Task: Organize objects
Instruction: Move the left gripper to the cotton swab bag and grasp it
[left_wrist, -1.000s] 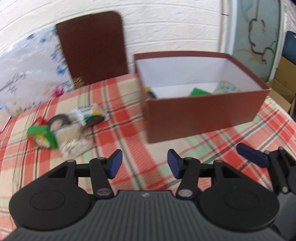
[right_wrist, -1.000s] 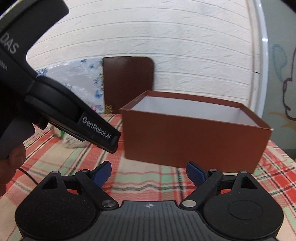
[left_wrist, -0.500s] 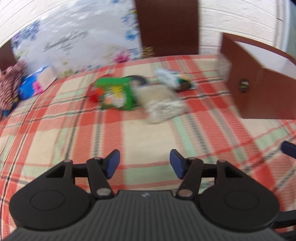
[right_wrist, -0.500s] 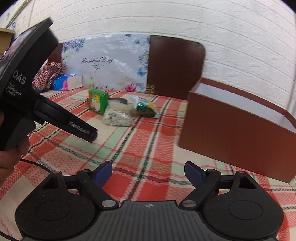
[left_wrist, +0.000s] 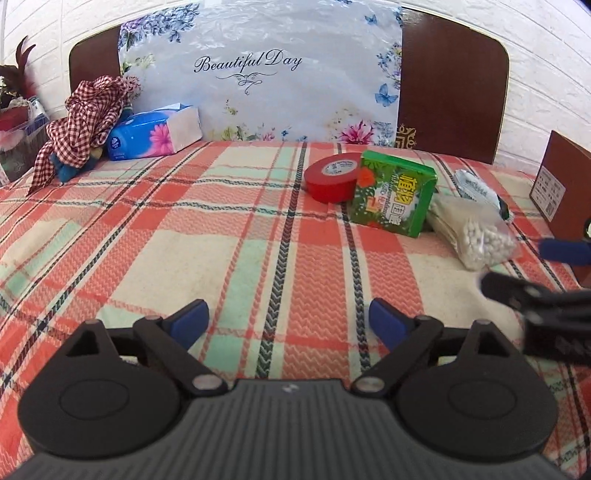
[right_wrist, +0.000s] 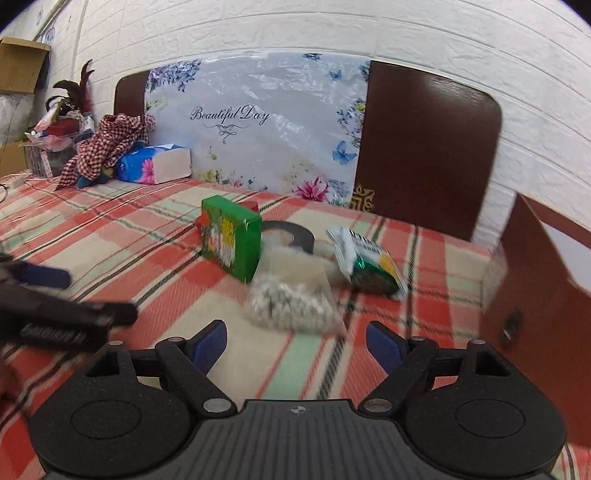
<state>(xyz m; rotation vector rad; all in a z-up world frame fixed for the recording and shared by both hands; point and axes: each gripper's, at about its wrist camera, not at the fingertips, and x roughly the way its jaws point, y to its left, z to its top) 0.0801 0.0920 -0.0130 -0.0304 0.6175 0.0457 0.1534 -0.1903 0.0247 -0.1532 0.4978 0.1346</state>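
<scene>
1. Both views now face the item pile, brown box (right_wrist: 546, 280) shifted to right edge.
2. Left gripper (left_wrist: 288, 319) just widened, empty; right gripper (right_wrist: 295, 341) narrowing slightly, empty.
3. Green box (left_wrist: 393, 194), red tape (left_wrist: 332, 177), bead bag (right_wrist: 291, 295), blurry, on plaid cloth (left_wrist: 184, 240).

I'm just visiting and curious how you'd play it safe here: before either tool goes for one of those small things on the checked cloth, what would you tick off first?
1. Left gripper empty, fingers apart: ok; it has just been opening, nothing between the fingers.
2. Right gripper empty, fingers apart: ok; it has narrowed slightly, nothing between them.
3. Items in sight: ok. Green box, red tape roll, bag of white pellets, snack packet.
4. Items separated for a clean grab: not ok; they lie bunched together.
5. Brown box within view: ok, at the right edge.
6. Room inside the brown box: cannot tell; its inside barely shows.
</scene>
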